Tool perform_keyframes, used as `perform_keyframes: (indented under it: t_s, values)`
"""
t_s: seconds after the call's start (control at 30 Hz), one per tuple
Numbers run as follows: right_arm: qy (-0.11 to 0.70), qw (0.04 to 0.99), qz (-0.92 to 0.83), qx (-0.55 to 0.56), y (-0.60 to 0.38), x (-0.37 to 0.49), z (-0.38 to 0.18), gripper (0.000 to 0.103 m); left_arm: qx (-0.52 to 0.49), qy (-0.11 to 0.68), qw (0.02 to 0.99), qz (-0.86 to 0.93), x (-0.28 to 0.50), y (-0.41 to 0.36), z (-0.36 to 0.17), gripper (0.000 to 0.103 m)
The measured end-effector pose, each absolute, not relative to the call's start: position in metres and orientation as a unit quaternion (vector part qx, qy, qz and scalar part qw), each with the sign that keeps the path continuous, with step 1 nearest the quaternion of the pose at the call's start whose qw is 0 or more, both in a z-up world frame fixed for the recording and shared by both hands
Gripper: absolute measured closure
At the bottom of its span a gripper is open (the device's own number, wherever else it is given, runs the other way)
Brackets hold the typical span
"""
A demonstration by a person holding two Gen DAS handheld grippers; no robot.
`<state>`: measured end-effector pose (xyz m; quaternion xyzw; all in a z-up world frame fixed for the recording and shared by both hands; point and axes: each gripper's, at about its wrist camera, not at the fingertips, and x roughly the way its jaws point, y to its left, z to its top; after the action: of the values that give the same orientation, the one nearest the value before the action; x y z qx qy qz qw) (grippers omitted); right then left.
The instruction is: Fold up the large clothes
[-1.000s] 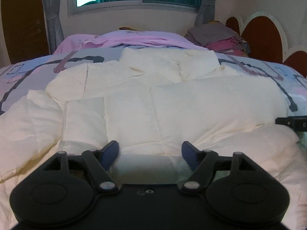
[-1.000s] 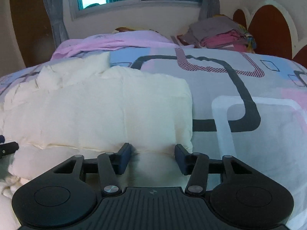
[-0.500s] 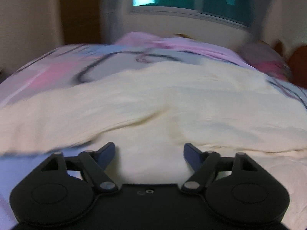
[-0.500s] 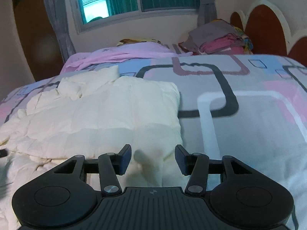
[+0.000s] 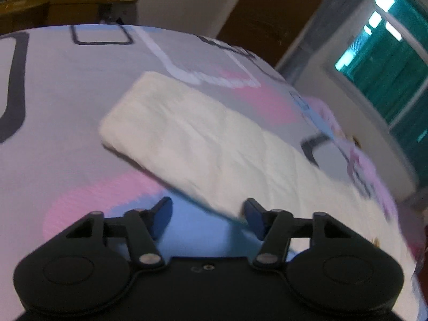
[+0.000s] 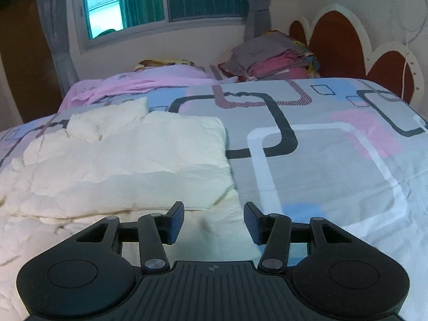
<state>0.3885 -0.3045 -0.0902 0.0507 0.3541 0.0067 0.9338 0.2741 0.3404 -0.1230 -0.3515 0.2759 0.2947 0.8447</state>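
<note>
A cream puffy jacket (image 6: 128,155) lies spread on the patterned bedspread (image 6: 334,160), its right part folded over a lower layer. The left wrist view is tilted and blurred; there a long cream sleeve (image 5: 214,144) stretches across the bed. My left gripper (image 5: 207,208) hovers at the sleeve's near edge. Its jaws are closing, that edge runs between them, and the pads do not press on it. My right gripper (image 6: 214,211) stands open over the jacket's lower right corner, with cream fabric lying flat under the gap.
A stack of folded clothes (image 6: 275,58) sits at the head of the bed beside the scalloped headboard (image 6: 337,42). A pink blanket (image 6: 139,83) lies bunched under the window (image 6: 165,0). Wooden furniture (image 5: 67,8) stands beyond the bed's far side.
The left gripper swept sideways and rolled, from the jacket's body to the stretched sleeve, and its jaws narrowed. The right gripper rose a little, showing more bedspread, its gap unchanged.
</note>
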Motion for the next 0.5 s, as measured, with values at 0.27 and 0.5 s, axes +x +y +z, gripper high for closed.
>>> perform_keyframes:
  t_s: [0.27,0.5]
  values:
    - [0.345,0.936,-0.013,0.067,-0.269,0.383,-0.075,0.053,-0.386,0.256,0.839,0.285,0.277,0.383,-0.129,0.059]
    - [0.342,0.938,-0.019,0.053,-0.257,0.378,-0.068,0.053,-0.369,0.227,0.864,0.256,0.274,0.383,-0.111,0.096]
